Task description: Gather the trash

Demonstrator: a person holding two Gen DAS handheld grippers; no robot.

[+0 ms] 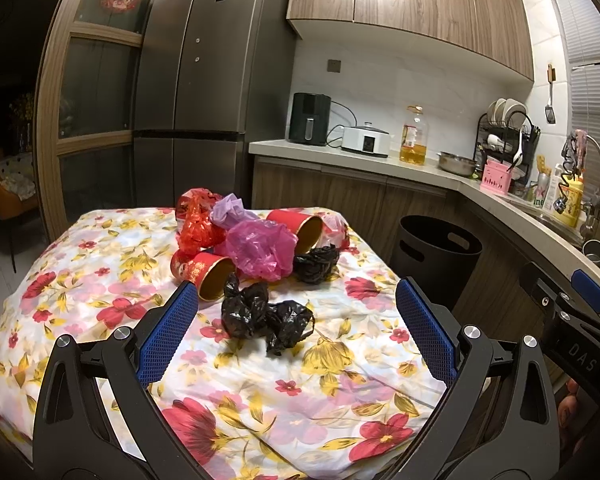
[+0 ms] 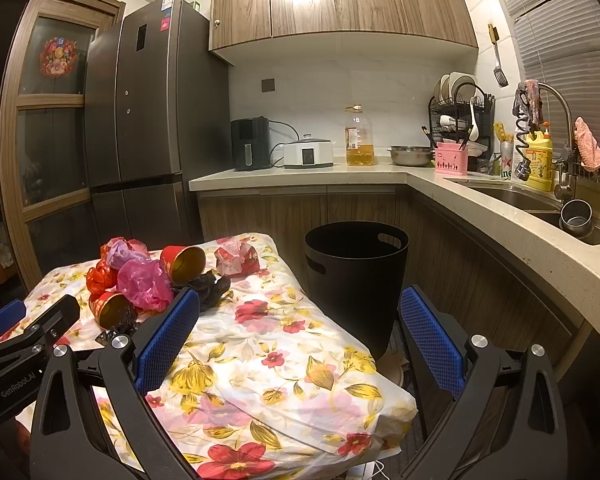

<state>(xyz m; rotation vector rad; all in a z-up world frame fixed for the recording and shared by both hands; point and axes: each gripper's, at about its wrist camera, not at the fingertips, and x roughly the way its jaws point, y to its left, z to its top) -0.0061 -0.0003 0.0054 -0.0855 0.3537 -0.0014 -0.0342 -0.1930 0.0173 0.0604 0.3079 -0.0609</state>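
Left gripper [image 1: 296,312]: jaws wide apart, nothing between them; held low over the near part of the flowered counter [image 1: 100,264], aimed at the trash heap.
Right gripper [image 2: 300,328]: jaws likewise spread wide, nothing held; it sits to the right of the left one, over the counter's near right edge, looking toward the bin.
Nearest trash: crumpled black bag [image 1: 266,320], lying on the cloth just beyond the left jaws, roughly midway between their tips, not touching either.
Second black bag [image 1: 316,264]: farther and a little right, beside the pink bag.
Pink bag [image 1: 260,250]: crumpled, in the middle of the heap, resting against both cups.
Near red cup [image 1: 204,276]: on its side, gold inside facing near-right, left of the pink bag.
Far red cup [image 1: 300,226]: also on its side, mouth toward the viewer, far right of the heap.
Red bag [image 1: 198,226]: far left of the heap, with a lilac bag [image 1: 230,210] bunched against it.
Red-and-white wrapper [image 2: 236,258]: far right corner of the cloth (partly hidden in the left view).
Bin [image 2: 356,276]: black, open, standing on the floor just right of the counter, apart from the trash.
Background: refrigerator [image 1: 204,80] far left; kitchen worktop with oil bottle [image 2: 358,138] and sink [image 2: 512,196] far right.
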